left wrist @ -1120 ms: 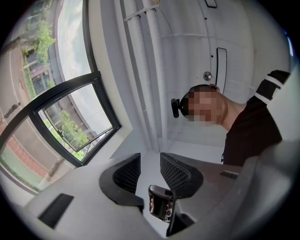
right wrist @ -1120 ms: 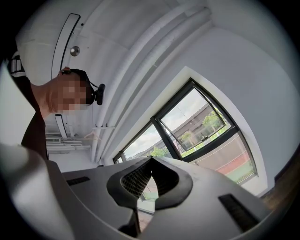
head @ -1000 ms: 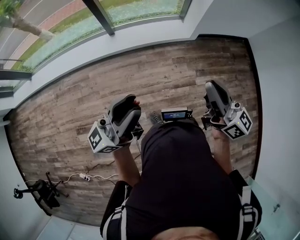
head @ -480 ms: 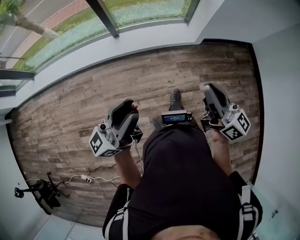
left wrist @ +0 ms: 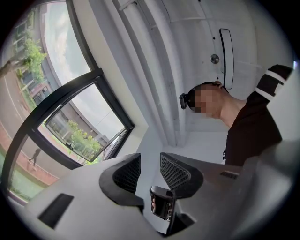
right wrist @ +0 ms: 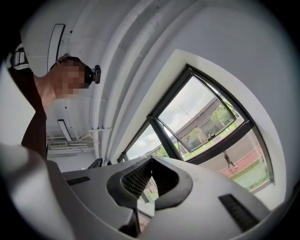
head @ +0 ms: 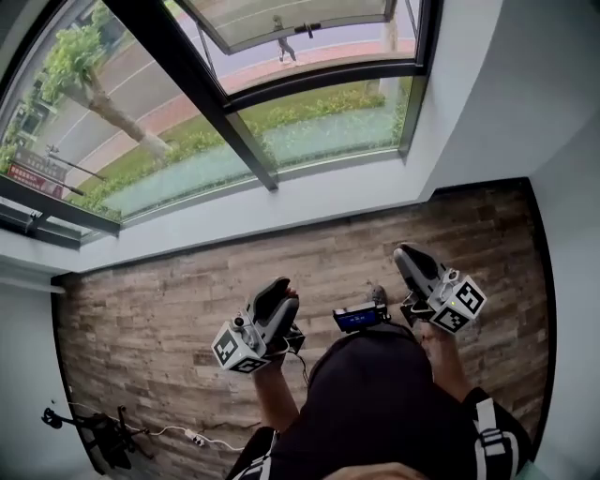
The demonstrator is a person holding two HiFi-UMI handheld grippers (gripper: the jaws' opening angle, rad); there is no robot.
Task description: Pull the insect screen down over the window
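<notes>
The window (head: 234,103) with its dark frame fills the top of the head view, and one sash (head: 300,21) is swung open outward. I cannot make out an insect screen in any view. My left gripper (head: 284,291) is held over the wooden floor, short of the window wall; its jaws (left wrist: 150,165) stand open with nothing between them. My right gripper (head: 405,255) is held at the right, a little closer to the wall, and its jaws (right wrist: 151,163) are shut and empty. Both gripper views look up at the open sash (left wrist: 86,129) and the window frame (right wrist: 197,117).
A white sill wall (head: 281,220) runs under the window, with the wood plank floor (head: 169,319) below it. A white wall (head: 562,122) closes the right side. A black stand (head: 98,436) and a cable with a power strip (head: 192,437) lie at lower left.
The head view has tipped up, so much more of the window shows. Both grippers now sit lower in the picture and closer to the window wall. Their jaws look unchanged.
</notes>
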